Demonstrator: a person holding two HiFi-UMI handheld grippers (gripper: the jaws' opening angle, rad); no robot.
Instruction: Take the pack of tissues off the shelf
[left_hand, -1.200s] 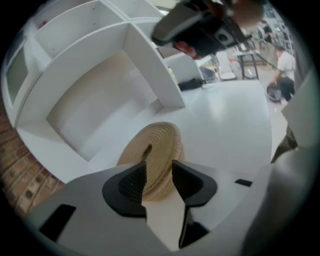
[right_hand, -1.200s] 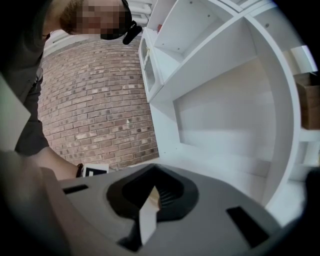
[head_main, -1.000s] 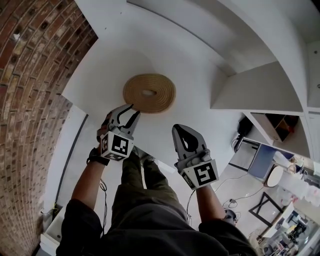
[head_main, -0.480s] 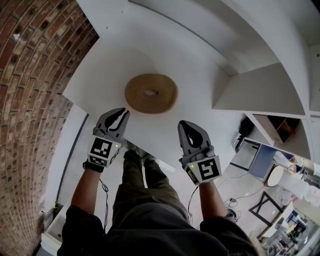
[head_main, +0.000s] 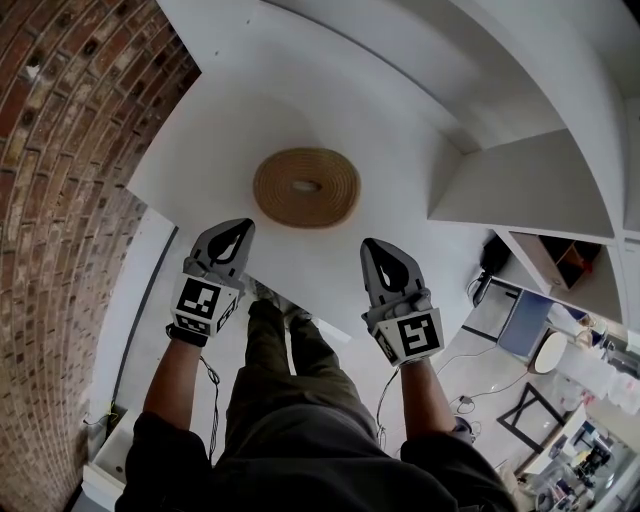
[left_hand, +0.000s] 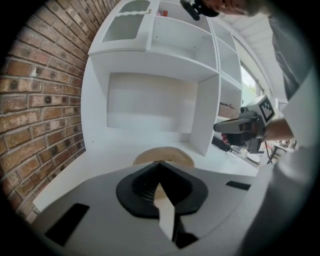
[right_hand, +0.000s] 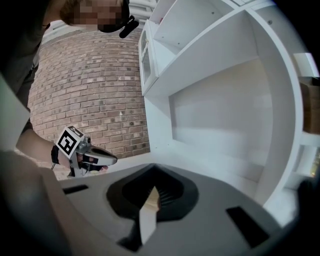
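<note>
On the smooth white shelf lies a flat, round rope coil; our left claw has just closed on nothing, and our right claw is shut and empty.

Just ahead of the left gripper, its own grey body hides the near edge of the round woven mat. To the right of the right gripper, the dark things and the clutter below them are too small to name.
</note>
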